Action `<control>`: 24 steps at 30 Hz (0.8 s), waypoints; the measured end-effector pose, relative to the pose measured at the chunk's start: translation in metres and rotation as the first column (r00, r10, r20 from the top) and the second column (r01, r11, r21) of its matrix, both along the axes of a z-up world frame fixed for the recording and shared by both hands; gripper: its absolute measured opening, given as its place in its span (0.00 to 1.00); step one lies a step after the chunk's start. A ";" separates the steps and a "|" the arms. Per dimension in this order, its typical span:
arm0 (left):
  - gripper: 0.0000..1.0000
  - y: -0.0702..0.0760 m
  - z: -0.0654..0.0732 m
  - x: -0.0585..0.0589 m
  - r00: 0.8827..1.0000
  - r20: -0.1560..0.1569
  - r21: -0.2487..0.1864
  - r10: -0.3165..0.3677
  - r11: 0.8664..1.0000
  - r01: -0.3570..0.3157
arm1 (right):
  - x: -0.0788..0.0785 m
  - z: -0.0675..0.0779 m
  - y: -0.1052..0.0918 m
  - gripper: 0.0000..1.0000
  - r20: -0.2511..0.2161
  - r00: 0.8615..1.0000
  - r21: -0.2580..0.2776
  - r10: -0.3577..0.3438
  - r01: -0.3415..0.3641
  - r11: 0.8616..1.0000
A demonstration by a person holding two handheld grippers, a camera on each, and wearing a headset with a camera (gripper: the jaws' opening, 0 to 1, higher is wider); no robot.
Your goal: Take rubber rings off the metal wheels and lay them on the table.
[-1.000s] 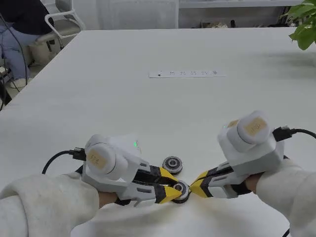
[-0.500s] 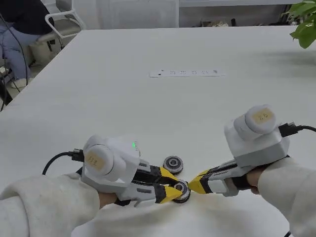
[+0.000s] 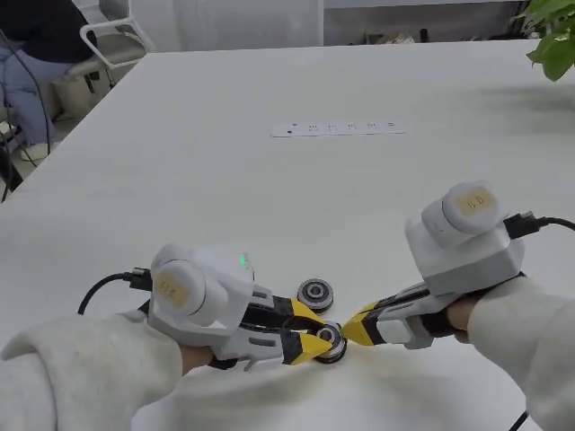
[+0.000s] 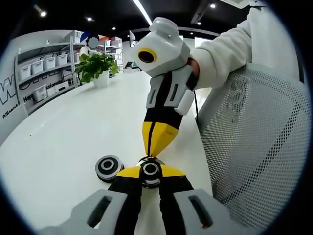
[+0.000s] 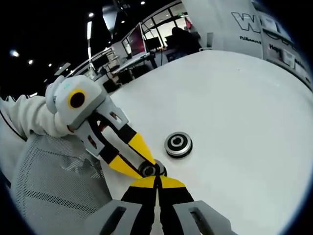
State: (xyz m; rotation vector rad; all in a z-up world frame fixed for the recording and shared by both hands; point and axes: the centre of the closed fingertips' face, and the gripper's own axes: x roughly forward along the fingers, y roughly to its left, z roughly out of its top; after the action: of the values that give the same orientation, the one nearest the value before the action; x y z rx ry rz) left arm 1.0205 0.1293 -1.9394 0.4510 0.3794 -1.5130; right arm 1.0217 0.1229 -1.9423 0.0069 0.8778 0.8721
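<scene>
Now, on the left, the left gripper (image 3: pixel 313 338) is closed on a wheel (image 4: pixel 150 171) and holds it just above the table (image 3: pixel 269 197), near the front edge. A second wheel (image 3: pixel 314 292) lies flat on the table just beside them, with its dark ring seemingly on it. To the right, the right gripper (image 3: pixel 352 333) has its jaws pressed together, and the tip touches the rim of the held wheel. I cannot tell if it already pinches the ring (image 4: pixel 146 163). The step in hand looks like the peeling of the first ring. Next, the right tip should catch the edge of the ring and pull it off while the left gripper holds firm.
</scene>
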 end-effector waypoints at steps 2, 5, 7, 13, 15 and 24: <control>0.08 0.000 0.000 0.000 1.000 0.004 0.002 -0.002 1.000 0.002 | 0.000 0.001 0.000 0.00 0.001 1.000 0.003 -0.001 0.001 1.000; 0.08 0.000 0.000 0.000 1.000 0.006 0.003 -0.001 1.000 0.001 | 0.000 0.001 0.001 0.00 0.003 1.000 0.005 -0.001 0.001 1.000; 0.08 0.000 0.000 0.001 1.000 0.007 0.004 -0.002 1.000 0.002 | 0.001 0.001 0.001 0.00 0.004 1.000 0.003 0.000 0.000 1.000; 0.07 0.000 0.000 0.001 1.000 0.003 0.005 0.000 1.000 0.000 | 0.001 0.001 0.001 0.00 0.004 1.000 -0.003 -0.002 0.002 1.000; 0.07 0.000 0.000 0.001 1.000 0.003 0.006 0.001 1.000 -0.001 | 0.001 0.001 0.001 0.00 0.004 1.000 -0.004 -0.002 0.002 1.000; 0.07 0.000 0.000 0.001 1.000 0.006 0.008 -0.003 1.000 0.003 | 0.001 0.001 0.002 0.00 -0.004 1.000 0.009 -0.011 0.011 1.000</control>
State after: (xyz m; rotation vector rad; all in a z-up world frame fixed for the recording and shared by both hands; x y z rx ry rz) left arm 1.0214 0.1292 -1.9395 0.4622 0.3803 -1.5127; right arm 1.0227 0.1247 -1.9410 0.0219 0.8771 0.8660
